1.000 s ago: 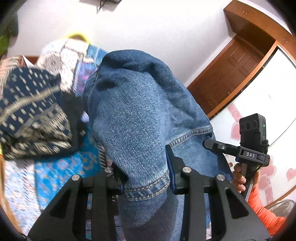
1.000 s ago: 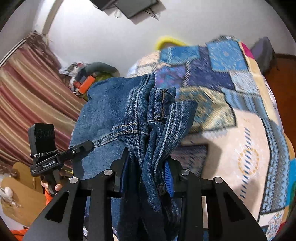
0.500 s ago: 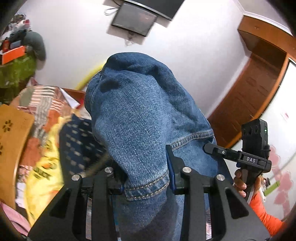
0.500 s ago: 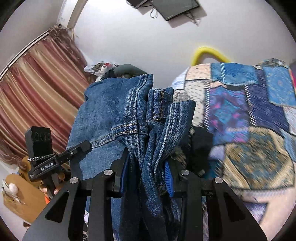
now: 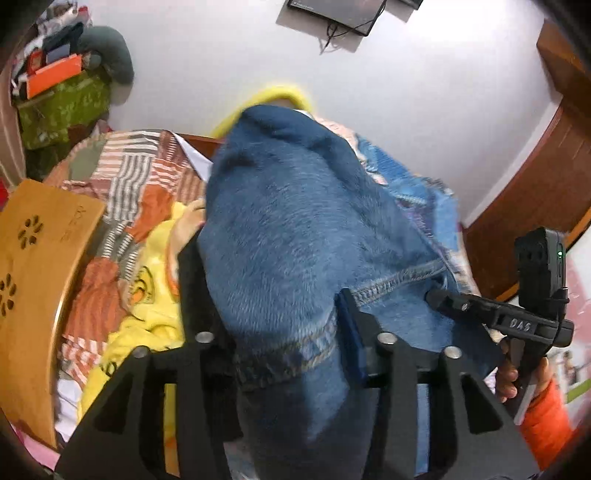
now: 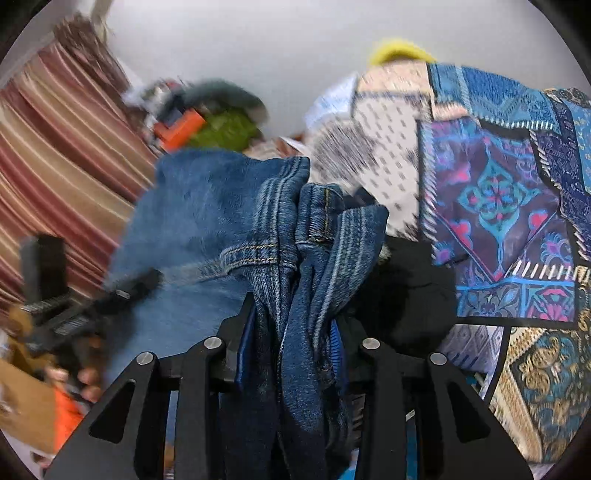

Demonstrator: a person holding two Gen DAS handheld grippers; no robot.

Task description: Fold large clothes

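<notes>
Jeans draped at frame centre over left gripper, jaws just widening, denim hem between them. Right gripper pinches bunched jeans above patchwork bedspread.

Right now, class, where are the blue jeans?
The blue jeans hang between the fingers of the left gripper and the right gripper, above the patchwork bedspread.

Jeans draped between both hand-held grippers, above the bed. Patchwork quilt on the bed, right of the jeans. Crumpled bedding on the bed's left side, beside a wooden board. Wall-mounted screen behind, above the bed's far edge.
</notes>
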